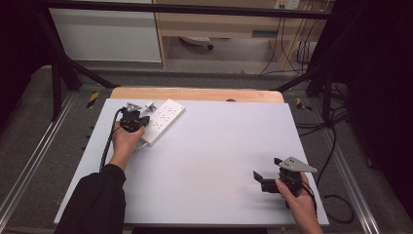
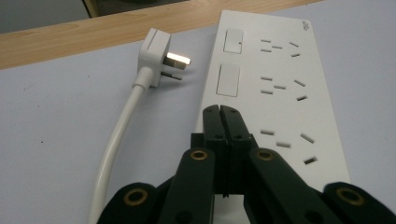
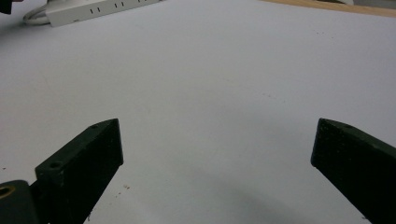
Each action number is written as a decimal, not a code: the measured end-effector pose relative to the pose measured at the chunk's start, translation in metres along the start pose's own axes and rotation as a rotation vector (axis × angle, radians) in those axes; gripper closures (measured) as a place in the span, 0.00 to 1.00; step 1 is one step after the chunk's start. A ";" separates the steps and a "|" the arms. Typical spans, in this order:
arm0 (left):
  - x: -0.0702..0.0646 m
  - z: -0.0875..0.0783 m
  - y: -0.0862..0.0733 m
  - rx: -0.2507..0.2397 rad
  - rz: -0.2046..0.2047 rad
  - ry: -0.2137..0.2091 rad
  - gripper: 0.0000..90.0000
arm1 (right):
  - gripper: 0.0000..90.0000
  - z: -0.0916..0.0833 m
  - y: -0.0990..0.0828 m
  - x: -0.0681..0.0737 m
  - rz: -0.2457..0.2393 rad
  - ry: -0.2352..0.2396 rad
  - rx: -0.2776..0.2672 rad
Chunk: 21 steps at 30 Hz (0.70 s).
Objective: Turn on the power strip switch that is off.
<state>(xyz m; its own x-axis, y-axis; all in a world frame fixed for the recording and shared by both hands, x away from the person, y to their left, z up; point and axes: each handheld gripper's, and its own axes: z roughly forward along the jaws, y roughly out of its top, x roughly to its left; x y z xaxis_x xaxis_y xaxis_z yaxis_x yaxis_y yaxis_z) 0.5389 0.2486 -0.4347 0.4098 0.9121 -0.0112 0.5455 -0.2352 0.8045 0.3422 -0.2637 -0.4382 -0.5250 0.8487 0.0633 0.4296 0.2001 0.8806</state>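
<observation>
White power strip [image 2: 275,88] is lying at the far left of the white table [image 1: 209,161], angled, near the wooden back edge. Its face is showing several rows of socket slots and two flat rectangular switches. Its own white plug [image 2: 156,58] is lying just beside it on the table, prongs pointing toward the strip, cord [image 2: 116,140] trailing back toward the camera.

Left gripper [image 2: 221,112] is sitting over the strip's near end, jaws pressed together, pinching nothing. Whether the tips are touching the strip: cannot tell.

Right gripper [image 1: 265,181] is idling well apart at the near right, jaws spread, nothing between them.

Judgement: approach stage; the next move probably calls for opening the left jaws to take the plug or the strip.
</observation>
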 end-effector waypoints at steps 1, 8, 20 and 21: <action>0.000 0.000 0.000 -0.001 -0.003 -0.001 1.00 | 0.03 0.000 0.000 0.000 0.000 0.001 0.000; -0.001 0.000 -0.001 -0.007 -0.017 0.000 1.00 | 0.03 0.000 0.000 0.000 0.003 0.000 0.002; -0.002 -0.001 -0.004 -0.026 -0.034 -0.003 1.00 | 0.03 0.000 0.000 0.000 0.000 0.002 0.002; -0.002 -0.001 -0.004 -0.024 -0.033 0.000 1.00 | 0.03 0.000 0.000 0.000 0.001 0.002 0.002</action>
<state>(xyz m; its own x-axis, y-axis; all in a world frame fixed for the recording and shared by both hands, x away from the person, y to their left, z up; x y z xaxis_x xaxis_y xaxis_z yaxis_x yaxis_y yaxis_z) 0.5348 0.2477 -0.4377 0.3923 0.9191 -0.0381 0.5408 -0.1969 0.8178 0.3419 -0.2635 -0.4383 -0.5261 0.8479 0.0652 0.4319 0.2003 0.8794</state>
